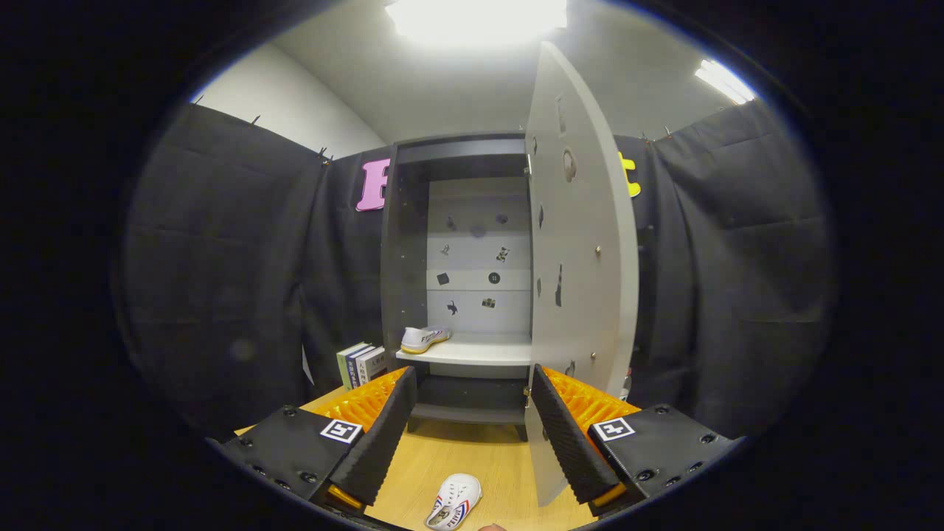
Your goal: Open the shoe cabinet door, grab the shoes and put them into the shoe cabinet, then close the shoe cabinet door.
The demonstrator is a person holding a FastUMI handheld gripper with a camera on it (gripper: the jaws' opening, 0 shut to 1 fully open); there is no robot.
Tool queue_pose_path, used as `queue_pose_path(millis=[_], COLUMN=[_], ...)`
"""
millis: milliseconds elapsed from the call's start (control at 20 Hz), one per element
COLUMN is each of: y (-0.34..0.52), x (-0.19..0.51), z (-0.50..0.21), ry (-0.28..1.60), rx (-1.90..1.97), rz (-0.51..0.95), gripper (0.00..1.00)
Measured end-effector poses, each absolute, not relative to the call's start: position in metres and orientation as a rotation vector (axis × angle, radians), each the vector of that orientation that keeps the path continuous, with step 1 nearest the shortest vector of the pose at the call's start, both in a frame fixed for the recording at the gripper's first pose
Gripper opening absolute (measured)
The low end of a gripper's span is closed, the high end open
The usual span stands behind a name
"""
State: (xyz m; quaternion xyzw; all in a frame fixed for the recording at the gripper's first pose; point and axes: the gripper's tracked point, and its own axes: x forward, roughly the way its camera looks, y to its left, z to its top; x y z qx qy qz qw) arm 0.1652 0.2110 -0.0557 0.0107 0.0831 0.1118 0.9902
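Pretty bright overall, ceiling light [476,16] blows out up top, fisheye bends the door [582,258], cabinet [402,243] interior's shadowy.

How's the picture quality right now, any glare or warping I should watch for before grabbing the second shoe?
Gripper view: the ceiling light is blown out; fisheye bends the open cabinet door into a curve; the lower cabinet shelf sits in shadow; the shoe on the table, between the open tongs, is sharp.

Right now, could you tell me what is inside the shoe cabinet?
One white shoe lies on the pale shelf of the shoe cabinet, toward its left end. The open door covers the cabinet's right part. The gripper is open, its fingers holding nothing.
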Motion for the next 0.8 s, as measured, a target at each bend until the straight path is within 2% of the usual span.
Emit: queue_pose_path(millis=[800], y=[0.265], x=[0.177], z=[-0.284], ry=[0.583], rx=[0.025], rz=[0.249], gripper=[0.98])
